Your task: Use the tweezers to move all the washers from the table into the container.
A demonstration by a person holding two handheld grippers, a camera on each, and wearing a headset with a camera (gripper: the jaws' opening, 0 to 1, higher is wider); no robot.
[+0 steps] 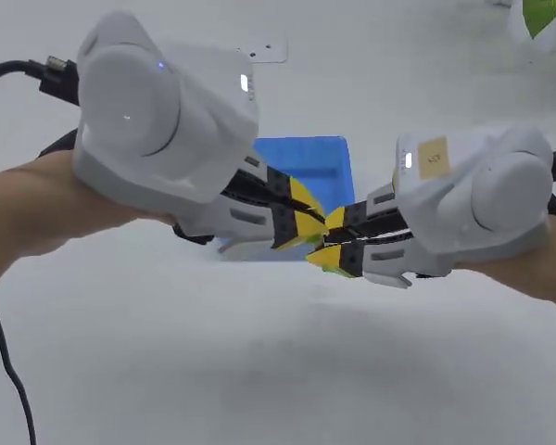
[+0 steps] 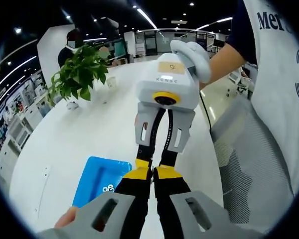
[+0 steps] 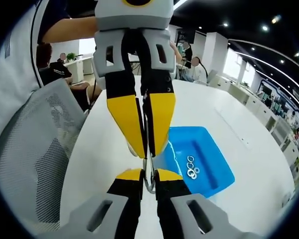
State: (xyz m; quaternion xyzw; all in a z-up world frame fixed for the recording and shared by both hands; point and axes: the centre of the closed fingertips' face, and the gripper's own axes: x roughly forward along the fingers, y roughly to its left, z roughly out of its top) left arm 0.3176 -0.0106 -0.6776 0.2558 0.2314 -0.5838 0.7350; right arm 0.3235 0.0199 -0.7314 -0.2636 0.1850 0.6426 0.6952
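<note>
**Inspector:** Pose of the grippers?

**Assistant:** The left gripper (image 1: 315,222) and the right gripper (image 1: 329,243) meet nose to nose. Both are held roughly level above the white table (image 1: 259,371), over the near edge of the blue container (image 1: 306,162).

**Inspector:** Fingers?

**Assistant:** Both sets of jaws are pinched onto the tweezers (image 3: 148,164), which bridge the two grippers.

**Inspector:** Which way do the tweezers lie?

**Assistant:** Their long axis runs from one gripper to the other, in line with both sets of jaws. The rounded end sits in the right gripper's jaws. The legs run into the left gripper's jaws, and the tips are hidden.

**Inspector:** Washers?

**Assistant:** Several washers (image 3: 192,169) lie bunched together inside the container.
</note>
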